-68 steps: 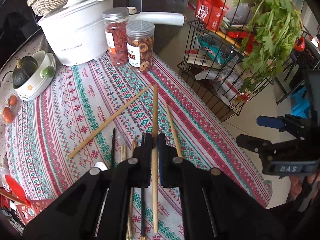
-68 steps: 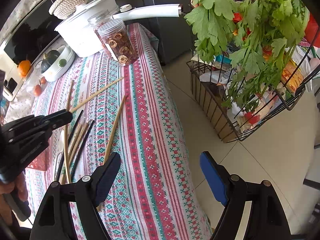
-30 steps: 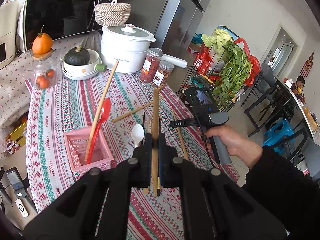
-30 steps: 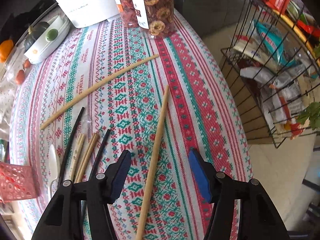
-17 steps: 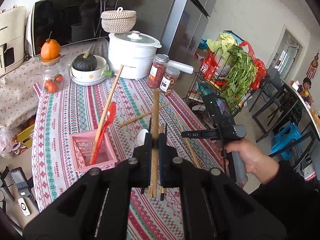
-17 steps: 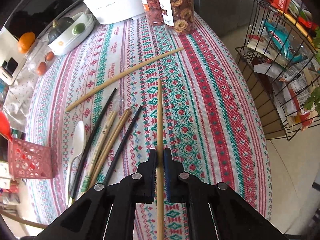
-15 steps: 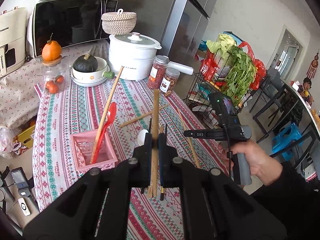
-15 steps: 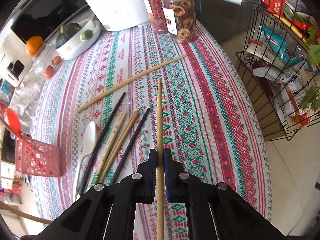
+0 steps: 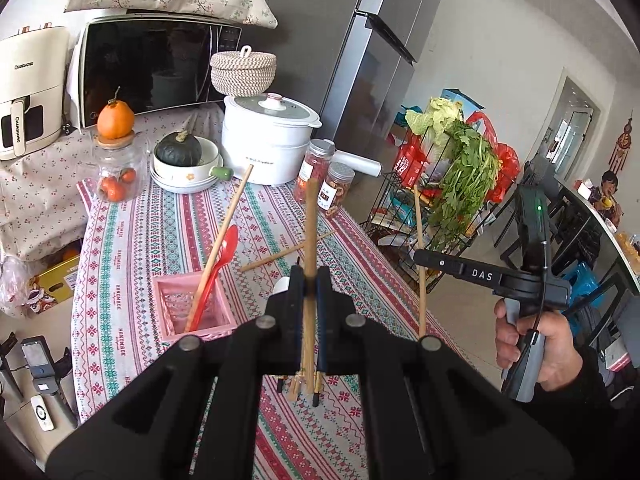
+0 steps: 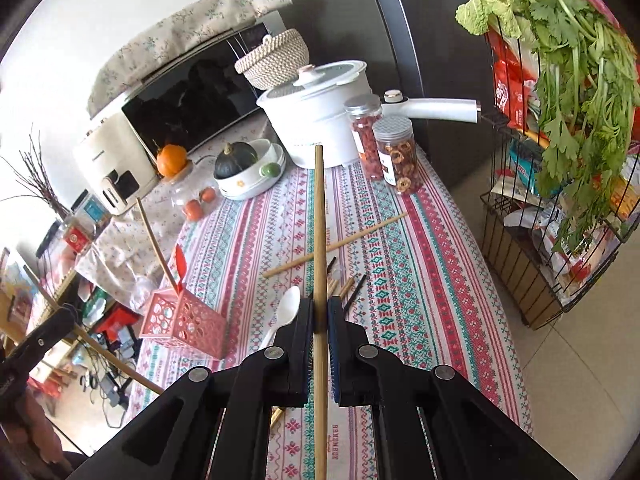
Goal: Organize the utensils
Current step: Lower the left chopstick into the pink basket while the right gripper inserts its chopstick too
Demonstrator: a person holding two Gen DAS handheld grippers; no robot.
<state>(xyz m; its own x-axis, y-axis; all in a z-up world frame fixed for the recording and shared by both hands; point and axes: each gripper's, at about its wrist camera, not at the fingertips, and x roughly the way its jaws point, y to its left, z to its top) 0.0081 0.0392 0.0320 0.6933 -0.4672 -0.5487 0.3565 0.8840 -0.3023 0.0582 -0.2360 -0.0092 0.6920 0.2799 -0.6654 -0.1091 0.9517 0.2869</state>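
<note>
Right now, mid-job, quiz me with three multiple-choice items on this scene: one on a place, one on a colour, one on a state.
1. Where is the red spoon?
A. in the pink basket
B. on the tablecloth
C. in the white pot

2. What colour is the spoon lying on the cloth?
A. red
B. white
C. black

3. What is the right gripper doing?
A. open and empty
B. shut on a jar
C. shut on a wooden chopstick

Key: 1 A, its bowl sticks up from the basket; 2 B, it lies pale beside the loose chopsticks; 3 C, the stick runs between its closed jaws.
</note>
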